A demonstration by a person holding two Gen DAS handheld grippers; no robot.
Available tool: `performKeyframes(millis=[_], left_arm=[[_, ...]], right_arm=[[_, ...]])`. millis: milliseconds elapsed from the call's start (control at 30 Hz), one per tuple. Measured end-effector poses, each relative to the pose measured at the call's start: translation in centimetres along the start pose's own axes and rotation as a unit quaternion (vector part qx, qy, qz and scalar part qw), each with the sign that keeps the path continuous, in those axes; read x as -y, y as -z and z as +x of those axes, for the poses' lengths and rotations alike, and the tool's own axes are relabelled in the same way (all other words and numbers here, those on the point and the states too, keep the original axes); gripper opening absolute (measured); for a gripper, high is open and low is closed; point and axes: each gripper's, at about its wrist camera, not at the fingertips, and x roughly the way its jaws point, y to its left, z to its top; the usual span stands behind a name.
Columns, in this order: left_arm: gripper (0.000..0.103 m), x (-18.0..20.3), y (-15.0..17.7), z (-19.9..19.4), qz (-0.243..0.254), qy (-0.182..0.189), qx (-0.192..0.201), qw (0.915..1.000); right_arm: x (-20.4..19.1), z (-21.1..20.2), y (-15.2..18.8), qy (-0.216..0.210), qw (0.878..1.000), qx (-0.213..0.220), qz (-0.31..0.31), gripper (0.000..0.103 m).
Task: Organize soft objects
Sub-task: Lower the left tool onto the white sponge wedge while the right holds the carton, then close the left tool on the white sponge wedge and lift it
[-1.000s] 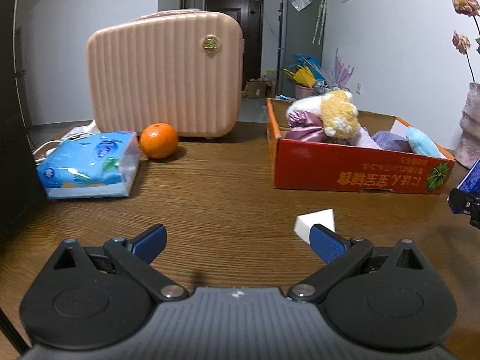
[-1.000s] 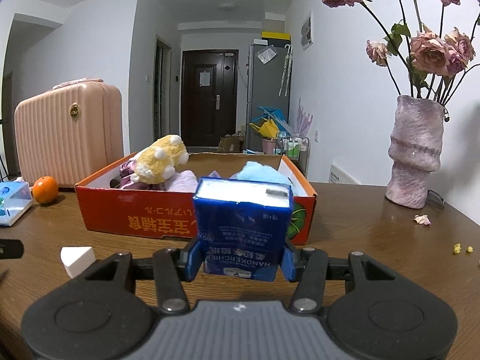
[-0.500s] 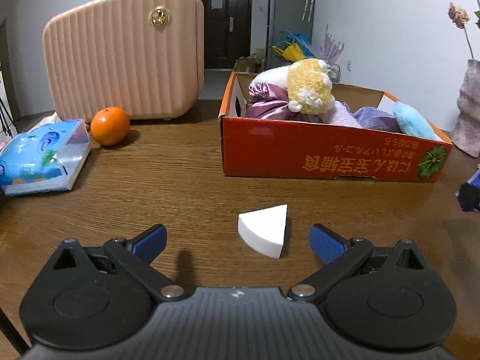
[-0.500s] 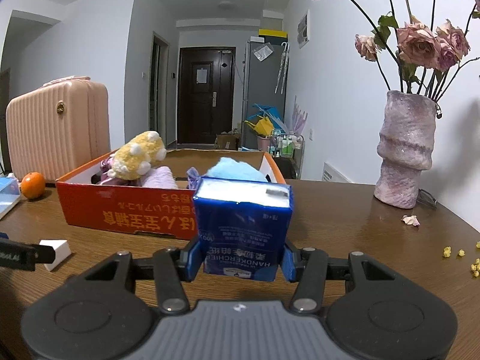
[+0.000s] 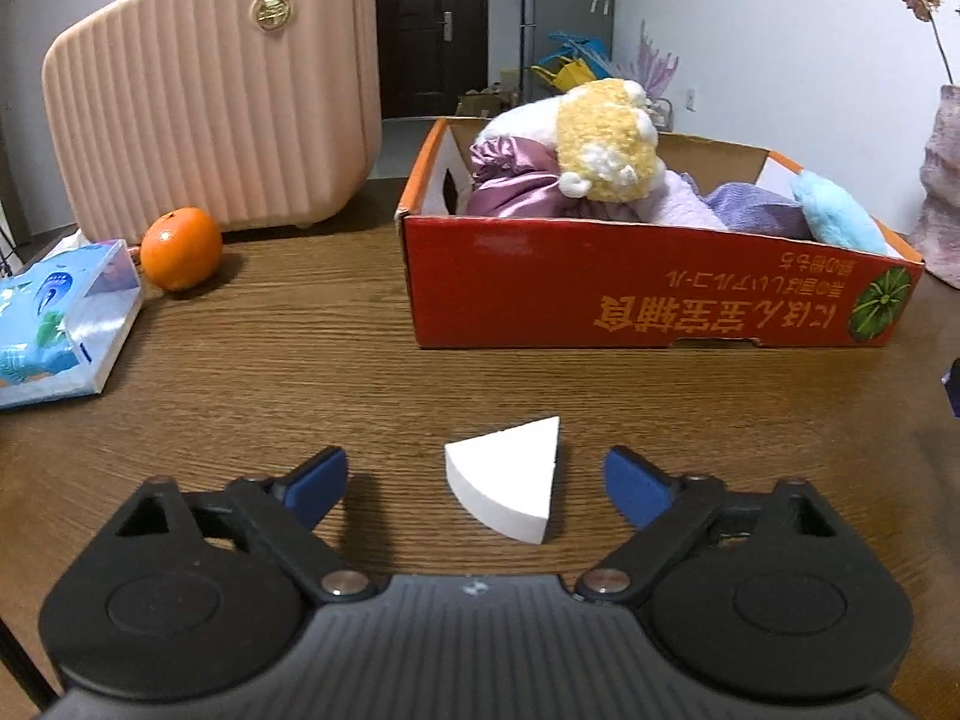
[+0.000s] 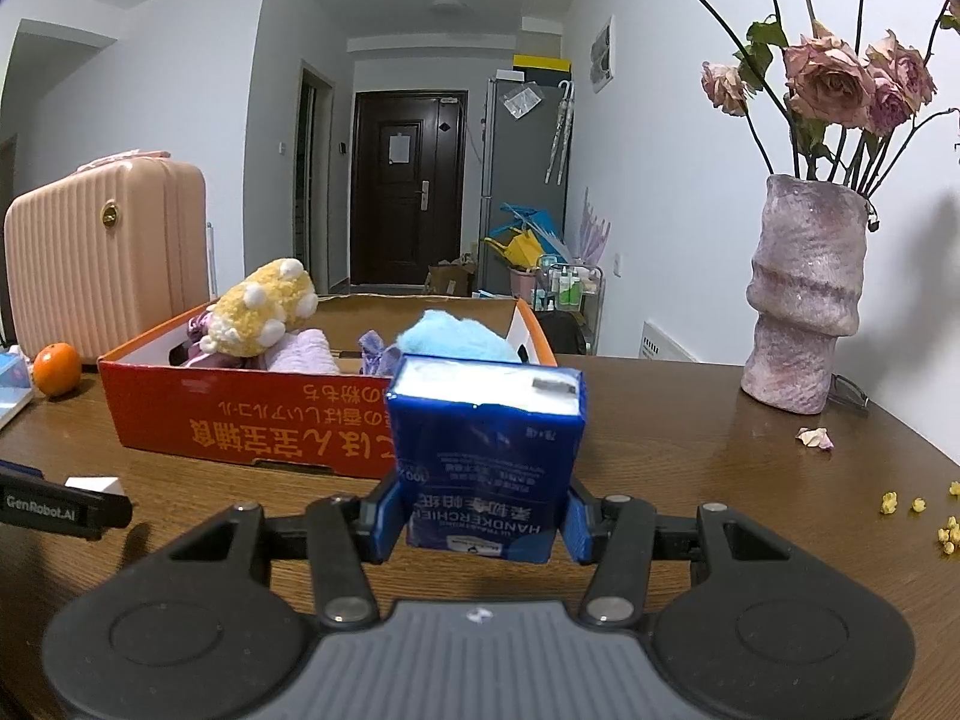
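The left gripper has advanced toward the white sponge wedge, which now sits between its closing, non-contacting jaws.

Both wrist views are evenly lit by soft indoor light, bright on the white walls and dimmer low down. Fisheye bending curves the room, with black corners at 11 and 1 o'clock. The white sponge wedge throws a soft shadow toward 3 o'clock. A pale sheen lies on the desk. Focus is sharp, without blur.
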Motion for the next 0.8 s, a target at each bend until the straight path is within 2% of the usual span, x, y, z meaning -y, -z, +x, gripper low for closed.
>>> performKeyframes(millis=[33, 167, 367, 500, 800], left_arm=[[0.076, 0.0, 0.0, 0.0, 0.001, 0.004, -0.001, 1.0], [0.067, 0.1, 0.1, 0.0, 0.006, 0.01, -0.002, 0.9999], [0.037, 0.3, 0.1, -0.2, 0.014, 0.019, 0.005, 0.9997], [0.036, 0.5, 0.2, -0.8, 0.018, 0.016, 0.017, 0.9996], [0.036, 0.7, -0.3, -4.3, 0.015, 0.019, 0.088, 0.9959]], right_arm=[[0.0, 0.0, 0.0, 0.0, 1.0, 0.0, 0.0, 0.051], [0.0, 0.0, 0.0, 0.001, 1.0, 0.0, -0.001, 0.051], [-0.1, 0.0, 0.0, 0.0, 1.0, 0.001, -0.003, 0.051], [-0.1, -0.1, 0.0, -0.001, 1.0, 0.001, -0.003, 0.051], [-0.3, -0.2, 0.0, -0.001, 1.0, 0.006, -0.005, 0.051]])
